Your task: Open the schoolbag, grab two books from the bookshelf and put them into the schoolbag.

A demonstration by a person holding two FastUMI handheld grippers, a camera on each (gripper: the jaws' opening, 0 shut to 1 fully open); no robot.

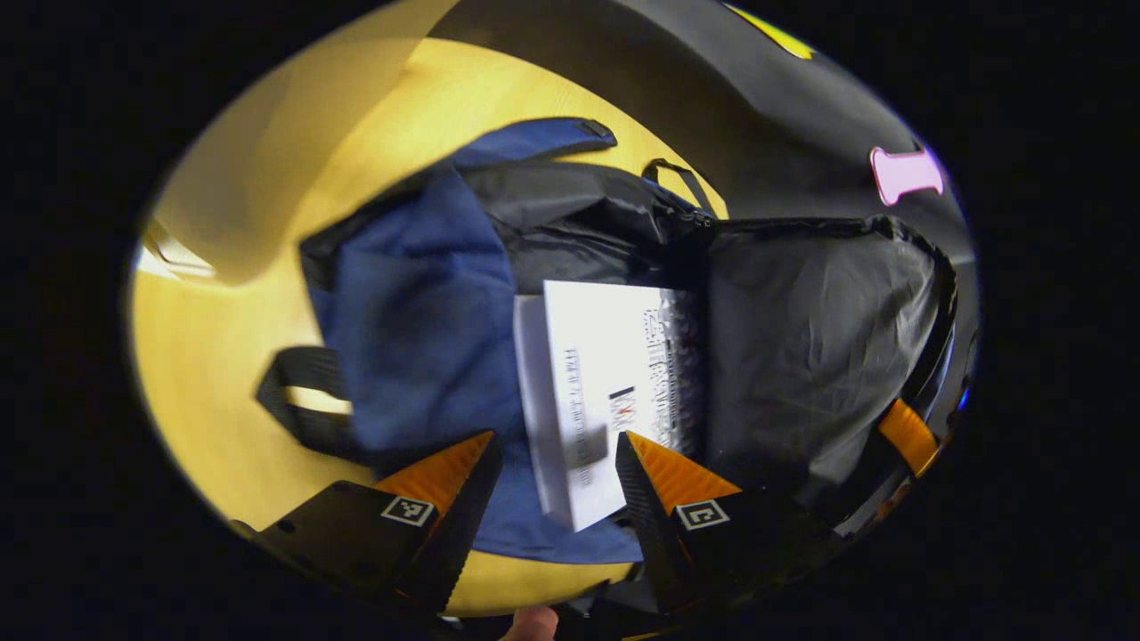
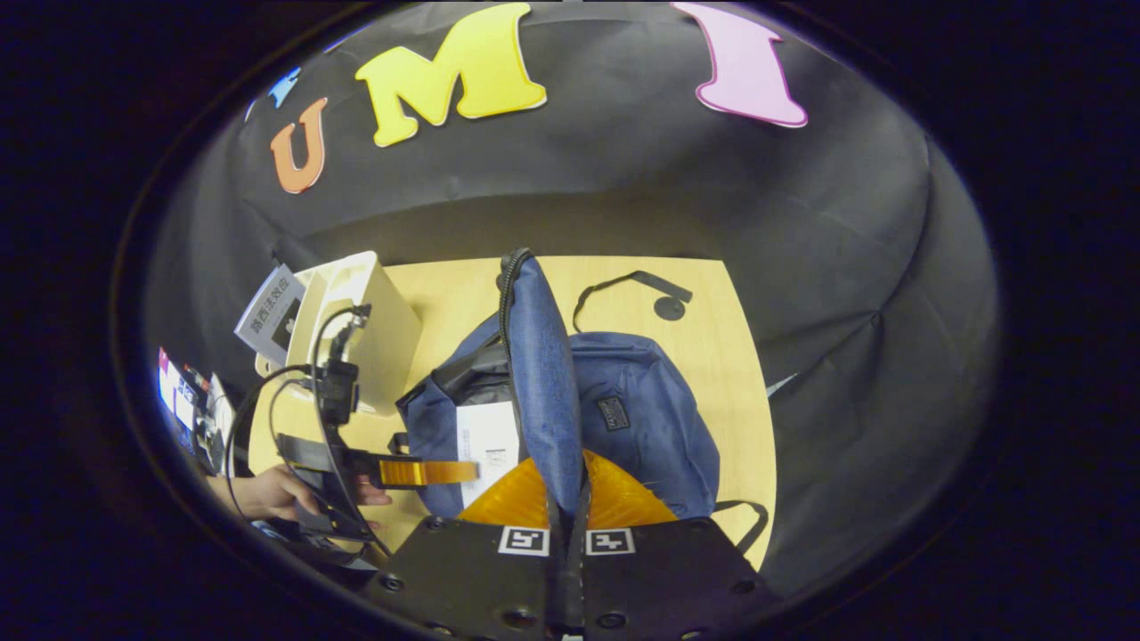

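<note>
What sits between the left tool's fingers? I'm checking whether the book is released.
In the left gripper view, the white book lies partly in the open schoolbag, its near corner in the left tool's gap, untouched.

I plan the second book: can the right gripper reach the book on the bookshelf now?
Probably not yet: the right gripper is shut on the schoolbag flap, holding the bag open, so it must let go first. The book stands behind the left gripper.

Schoolbag (image 2: 646, 418): matt woven blue cloth; lining (image 1: 802, 356) thin, crinkled black fabric with slight sheen. Book (image 1: 606, 374): smooth white paper cover. Table (image 2: 712, 347): smooth pale wood-look surface. Bookshelf (image 2: 370, 329): smooth, cream.
</note>
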